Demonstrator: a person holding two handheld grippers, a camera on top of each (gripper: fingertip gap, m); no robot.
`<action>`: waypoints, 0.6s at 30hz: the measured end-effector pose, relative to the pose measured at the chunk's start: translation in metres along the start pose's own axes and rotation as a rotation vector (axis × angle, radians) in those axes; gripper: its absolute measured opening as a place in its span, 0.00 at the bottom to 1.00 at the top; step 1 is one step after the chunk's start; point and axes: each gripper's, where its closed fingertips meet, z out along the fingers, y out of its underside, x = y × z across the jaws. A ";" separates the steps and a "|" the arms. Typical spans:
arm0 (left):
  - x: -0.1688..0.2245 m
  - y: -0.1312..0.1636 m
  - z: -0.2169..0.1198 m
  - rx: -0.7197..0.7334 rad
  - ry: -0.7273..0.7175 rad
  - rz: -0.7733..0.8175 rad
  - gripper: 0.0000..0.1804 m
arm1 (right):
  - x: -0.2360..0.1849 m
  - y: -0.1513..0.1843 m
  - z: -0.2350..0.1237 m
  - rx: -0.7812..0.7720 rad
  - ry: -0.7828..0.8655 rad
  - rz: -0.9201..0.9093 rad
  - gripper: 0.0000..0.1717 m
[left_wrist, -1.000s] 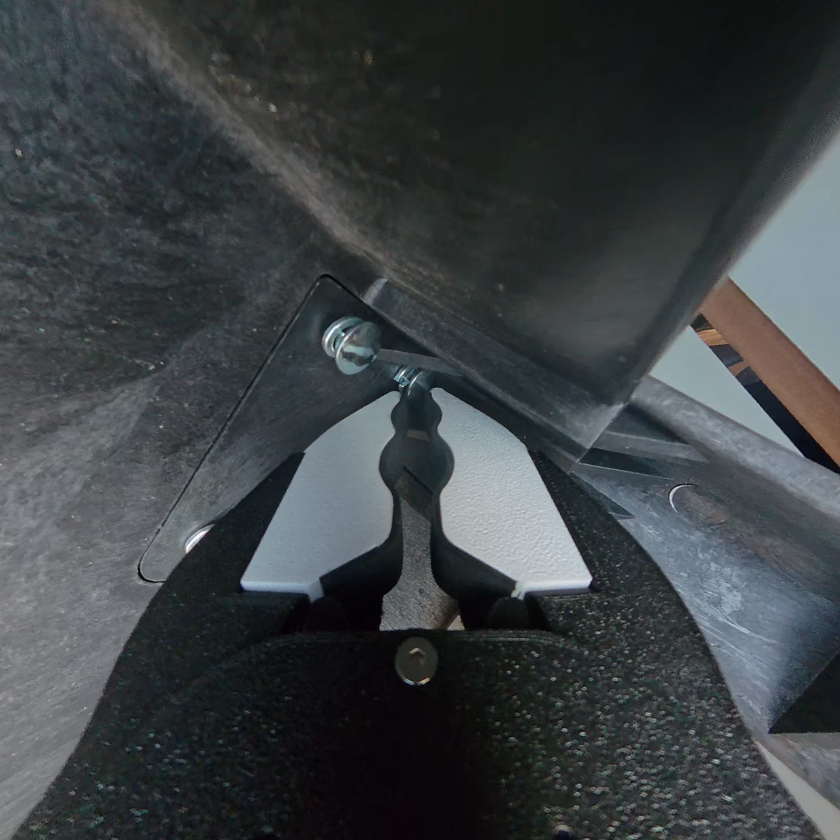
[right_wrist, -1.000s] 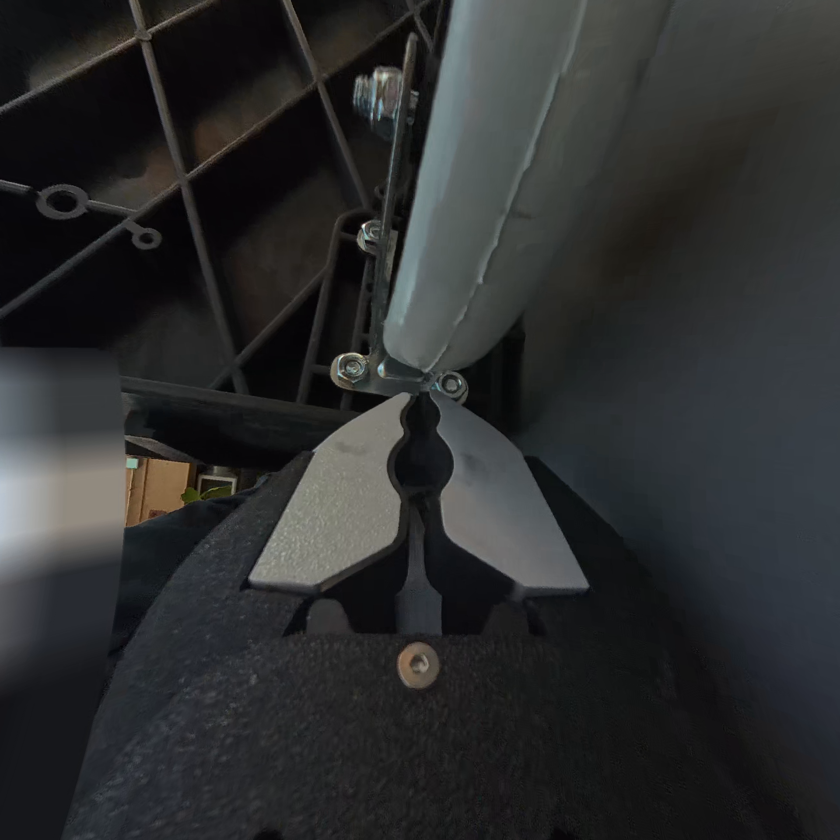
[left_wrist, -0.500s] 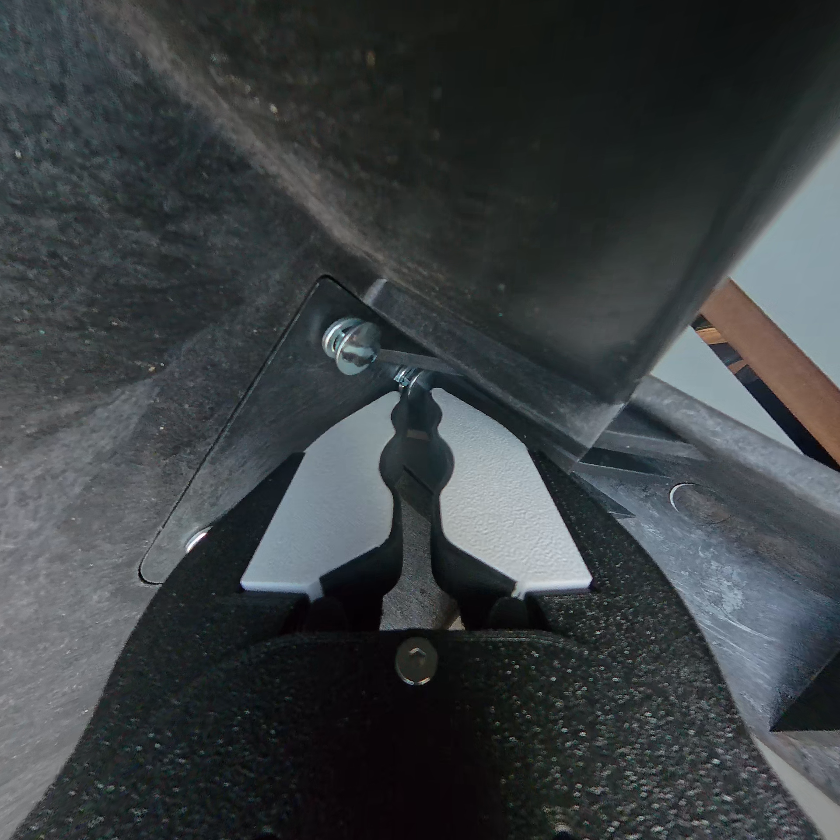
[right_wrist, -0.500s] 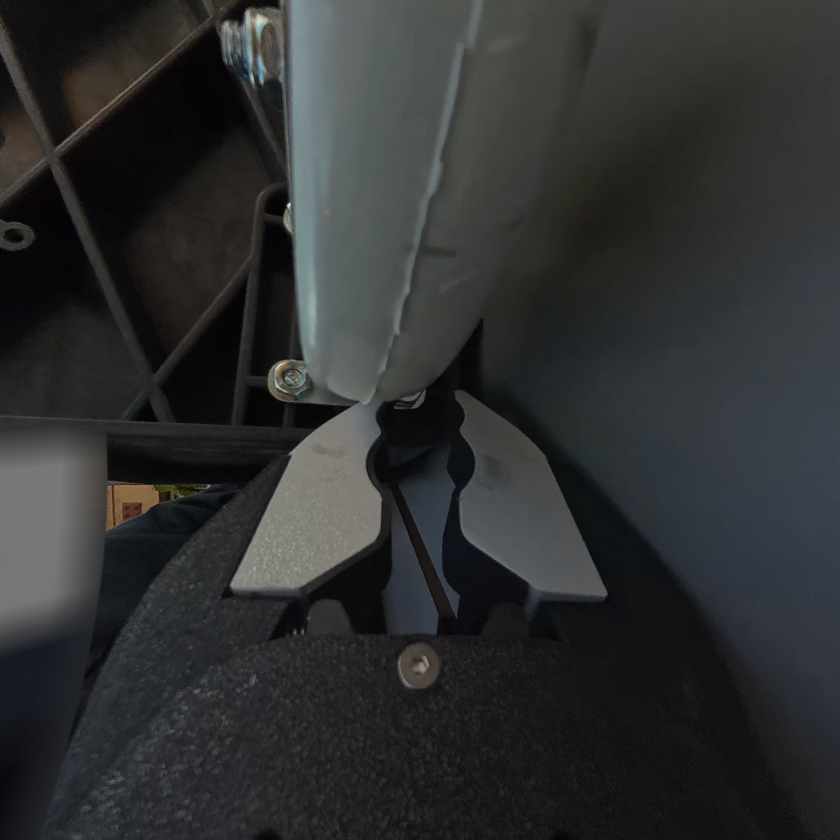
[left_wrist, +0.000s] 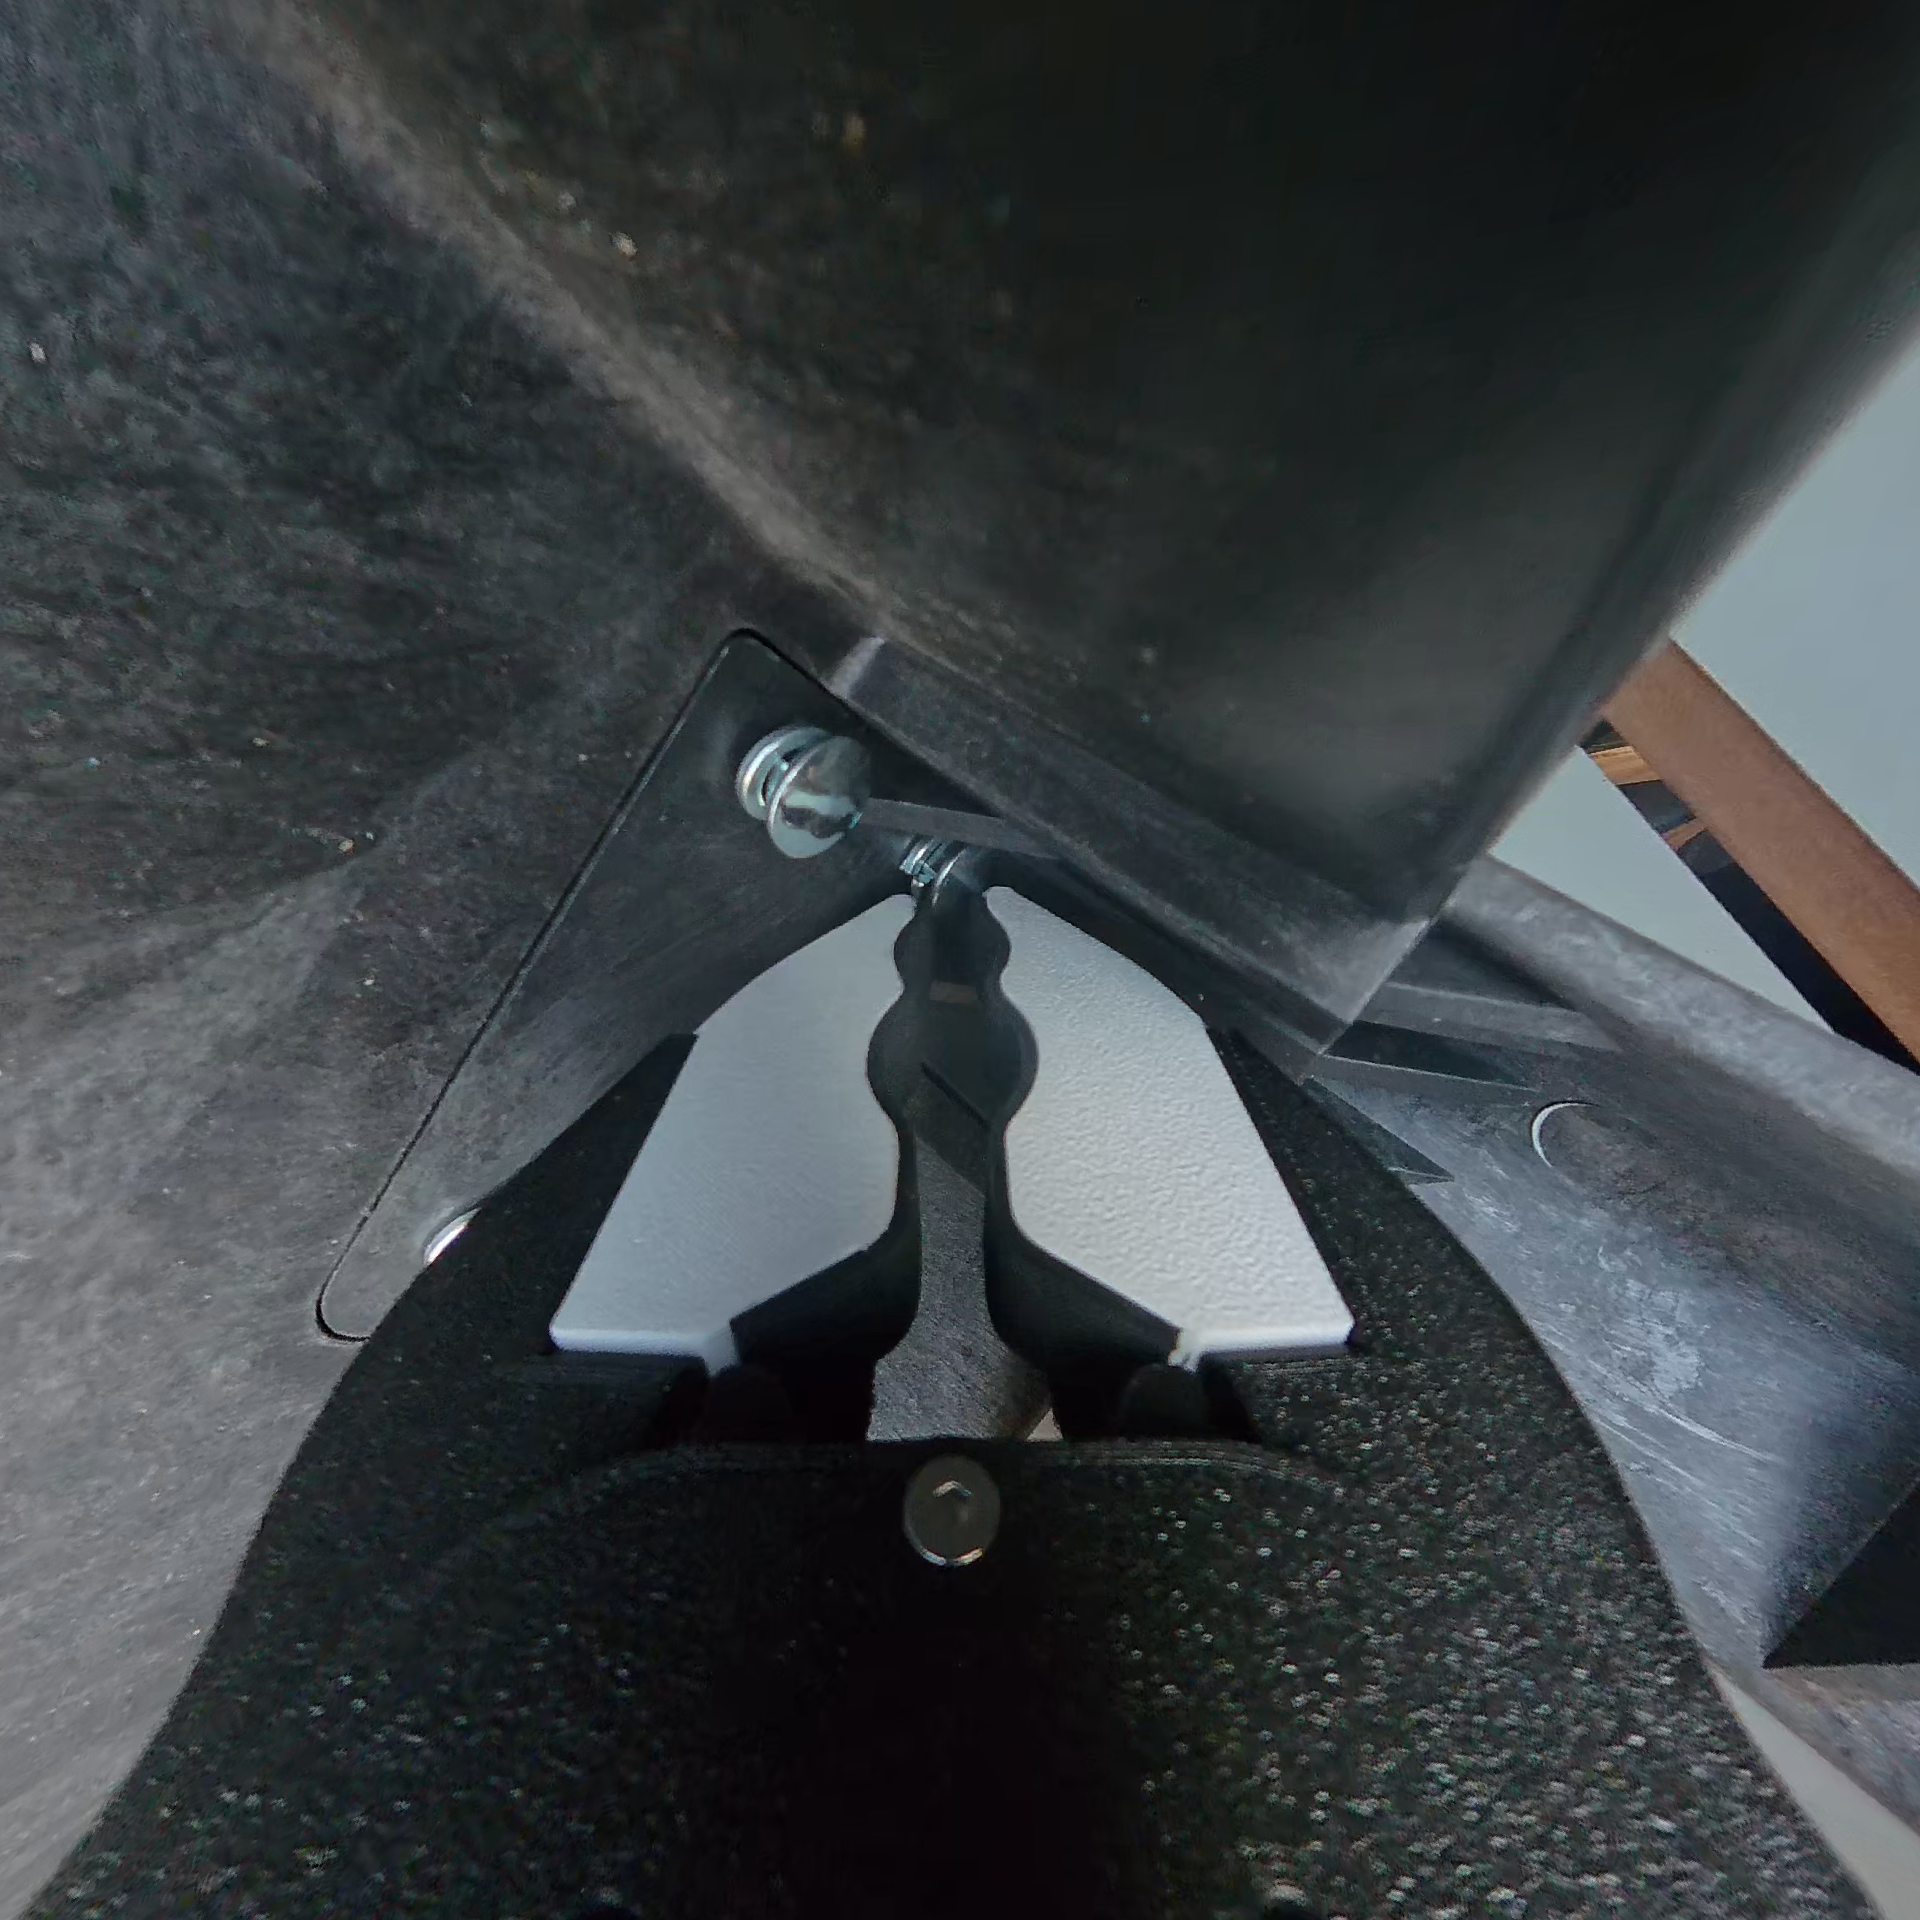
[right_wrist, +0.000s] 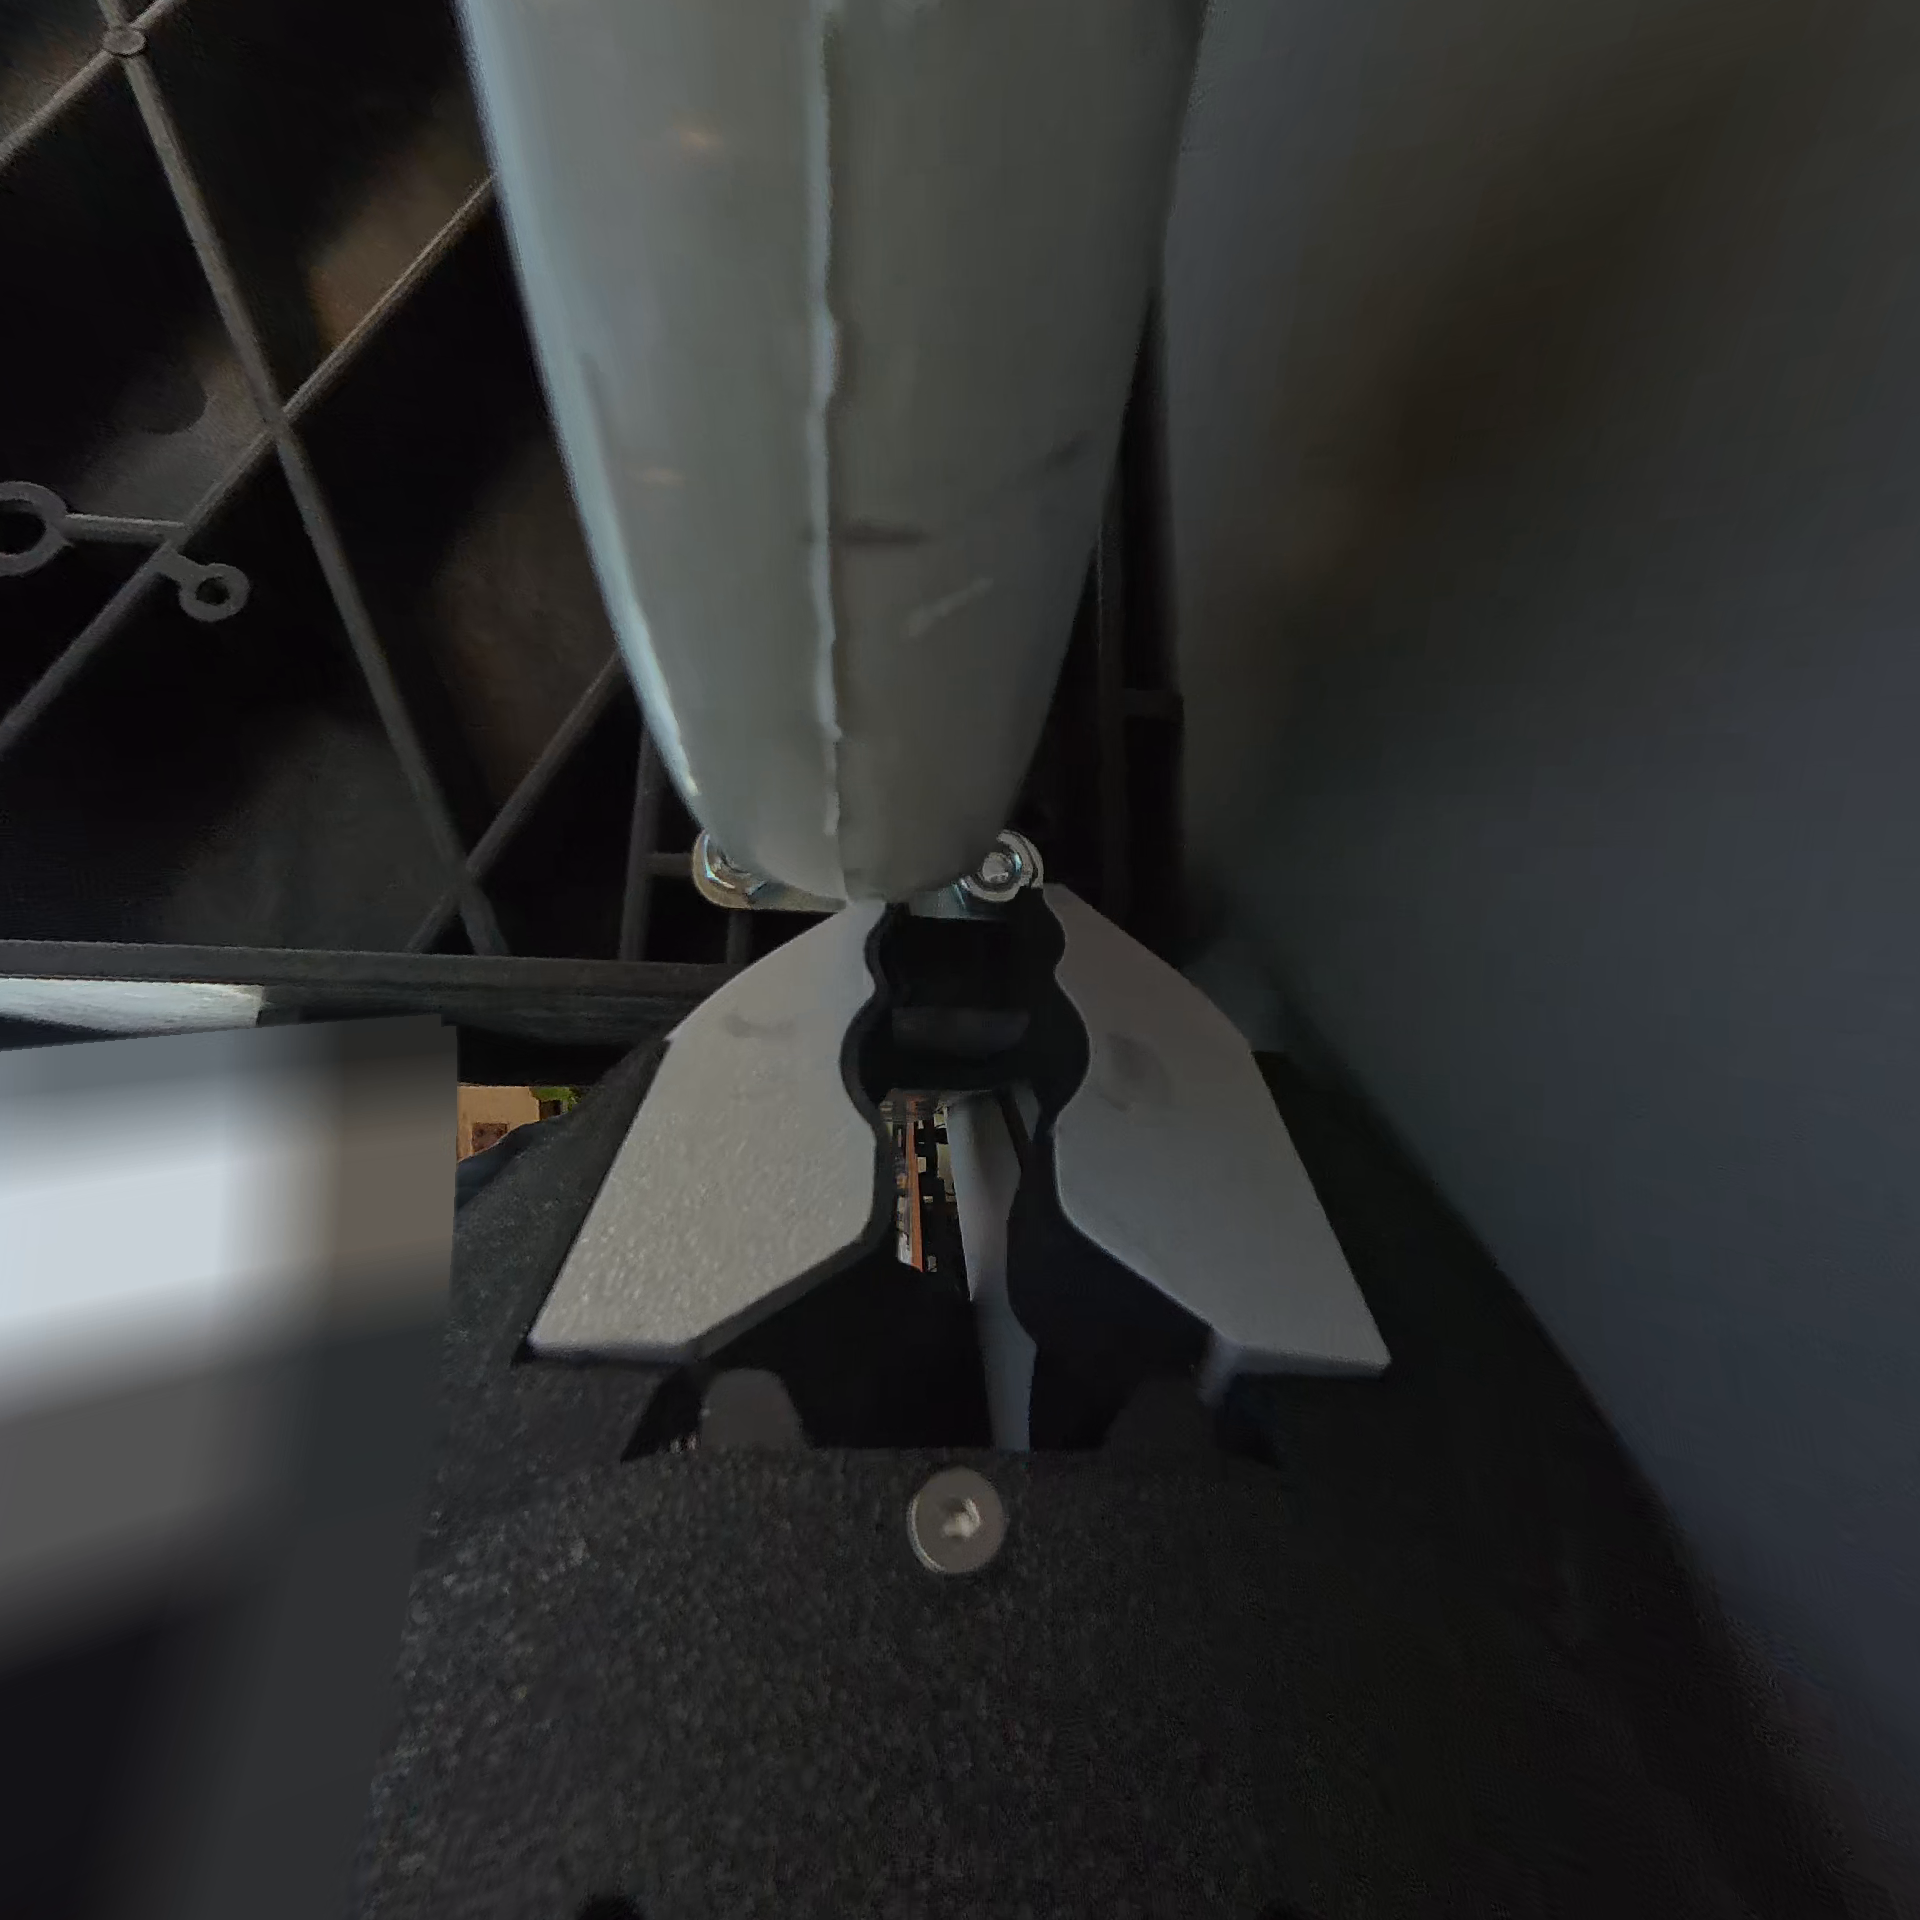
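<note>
In the left wrist view my left gripper is shut on a small silver screw at the edge of a black metal bracket. A larger silver bolt with washers sits just left of it, under a broad black post. In the right wrist view my right gripper is open at the foot of a pale grey leg. A silver nut sits at the tips, nearer the right finger, and I see no pad pressing on it. A second nut lies to the left.
Dark felt-like fabric fills the left of the left wrist view. A scuffed black plastic part and a brown wooden bar are at its right. A black ribbed plastic underside and a dark grey wall flank the grey leg. The gap from one gripper's tips to the other's is roughly 6 cm.
My right gripper was shut a second ago, opened, and has swung so the grey leg is centred and the right nut sits at its tips. The left gripper has not moved.
</note>
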 end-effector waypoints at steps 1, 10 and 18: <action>0.000 0.000 0.000 0.000 0.001 0.001 0.04 | -0.001 0.001 0.000 -0.003 -0.008 -0.008 0.13; 0.000 0.000 0.000 0.000 0.002 -0.001 0.04 | 0.000 0.002 -0.001 0.013 0.019 -0.044 0.11; 0.000 0.000 0.000 0.000 0.001 0.001 0.04 | -0.027 0.000 -0.001 0.043 -0.133 -0.116 0.00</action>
